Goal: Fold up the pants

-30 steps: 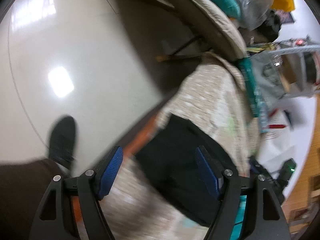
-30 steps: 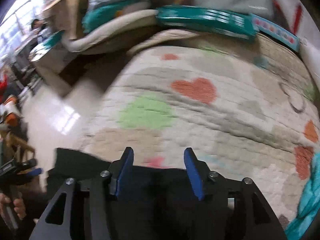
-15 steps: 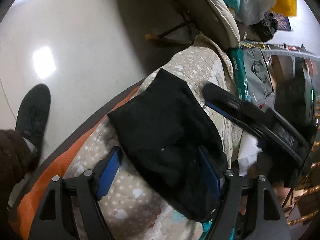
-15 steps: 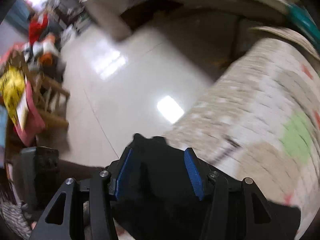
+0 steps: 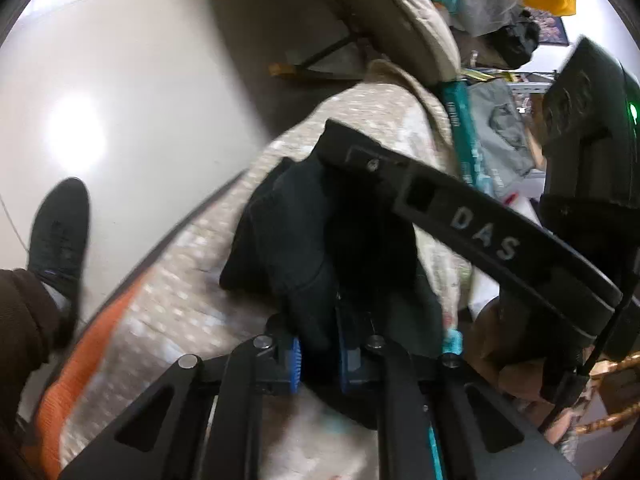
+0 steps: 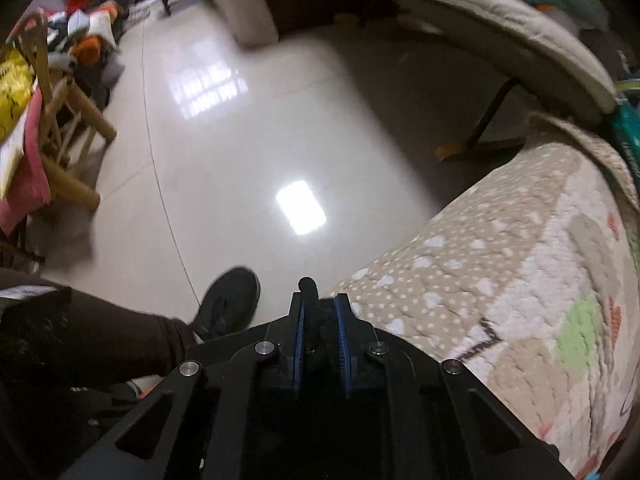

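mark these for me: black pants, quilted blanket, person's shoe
black pants (image 5: 288,236), left wrist view, on the bunched fabric ahead of the blue pads.
quilted blanket (image 6: 500,280), right wrist view, on the bare dotted part near its edge.
shoe (image 6: 228,300), right wrist view, on the black upper.

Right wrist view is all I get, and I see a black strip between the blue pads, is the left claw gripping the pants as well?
Observer: Yes. The left claw has just been closing and is pinching a fold of the black pants.
Operator: Where do the pants lie?
Observer: Bunched on the dotted quilt, near its floor-side edge.
Operator: Is my right claw close to the left one?
Observer: In the left view its black arm marked DAS crosses above the pants, reaching their far end.
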`<action>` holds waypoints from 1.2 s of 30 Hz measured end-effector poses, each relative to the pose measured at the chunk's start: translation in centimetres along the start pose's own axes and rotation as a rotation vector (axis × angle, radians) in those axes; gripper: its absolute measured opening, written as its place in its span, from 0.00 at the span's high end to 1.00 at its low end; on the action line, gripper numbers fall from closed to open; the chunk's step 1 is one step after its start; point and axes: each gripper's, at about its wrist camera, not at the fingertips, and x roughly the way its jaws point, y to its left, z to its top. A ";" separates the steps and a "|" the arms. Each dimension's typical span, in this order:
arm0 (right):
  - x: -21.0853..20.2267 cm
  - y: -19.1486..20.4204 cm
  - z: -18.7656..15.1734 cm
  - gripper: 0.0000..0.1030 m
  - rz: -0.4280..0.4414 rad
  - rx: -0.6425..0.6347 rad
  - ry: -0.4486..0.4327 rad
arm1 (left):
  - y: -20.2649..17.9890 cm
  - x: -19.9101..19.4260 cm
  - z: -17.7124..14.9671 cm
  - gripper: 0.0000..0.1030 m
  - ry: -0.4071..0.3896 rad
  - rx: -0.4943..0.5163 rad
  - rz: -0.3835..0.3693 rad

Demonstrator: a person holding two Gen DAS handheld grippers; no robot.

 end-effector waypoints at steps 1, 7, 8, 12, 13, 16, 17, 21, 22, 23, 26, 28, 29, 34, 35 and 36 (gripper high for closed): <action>-0.8 -0.1 -0.1 0.85 0.003 0.010 -0.021 | -0.5 -0.2 -0.2 0.88 0.002 0.007 -0.021; -6.9 -2.9 -3.1 0.85 0.023 0.105 -0.146 | -5.7 0.2 -2.1 0.88 0.027 0.143 -0.070; -7.7 -3.5 -4.0 0.85 0.021 0.126 -0.162 | -6.7 0.6 -2.6 0.88 0.036 0.171 -0.066; -11.2 -8.4 -9.1 0.85 0.012 0.267 -0.220 | -9.9 3.2 -5.1 0.88 0.101 0.244 -0.063; -11.7 -9.7 -10.8 0.85 0.011 0.312 -0.230 | -10.8 4.0 -5.9 0.88 0.120 0.272 -0.060; -12.2 -13.7 -16.6 0.85 0.019 0.453 -0.237 | -12.7 6.7 -8.7 0.88 0.191 0.363 -0.040; -12.2 -14.6 -18.1 0.84 0.024 0.485 -0.228 | -12.9 7.4 -9.6 0.87 0.219 0.381 -0.036; -10.7 -17.8 -24.4 0.66 -0.069 0.606 -0.165 | -12.1 8.4 -11.5 0.63 0.346 0.386 -0.058; -10.8 -18.8 -25.6 0.52 -0.087 0.632 -0.166 | -11.9 8.2 -11.4 0.58 0.357 0.377 -0.074; -11.2 -19.5 -26.7 0.46 -0.103 0.667 -0.180 | -11.7 7.7 -11.1 0.57 0.370 0.371 -0.104; -12.8 -20.5 -27.7 0.41 -0.133 0.729 -0.232 | -12.1 5.9 -8.5 0.53 0.341 0.357 -0.183; -14.0 -19.8 -27.1 0.41 -0.153 0.703 -0.266 | -12.8 4.4 -6.3 0.49 0.274 0.342 -0.208; -14.5 -19.3 -26.7 0.41 -0.155 0.676 -0.278 | -13.2 3.8 -5.2 0.48 0.225 0.334 -0.204; -14.5 -13.8 -22.7 0.40 -0.148 0.495 -0.312 | -14.5 1.2 1.1 0.46 -0.002 0.374 -0.037; -13.9 -12.6 -21.6 0.40 -0.149 0.457 -0.311 | -14.5 0.8 1.7 0.46 -0.055 0.406 0.004; -13.0 -11.2 -20.6 0.40 -0.153 0.421 -0.306 | -14.3 0.4 2.0 0.45 -0.092 0.431 0.035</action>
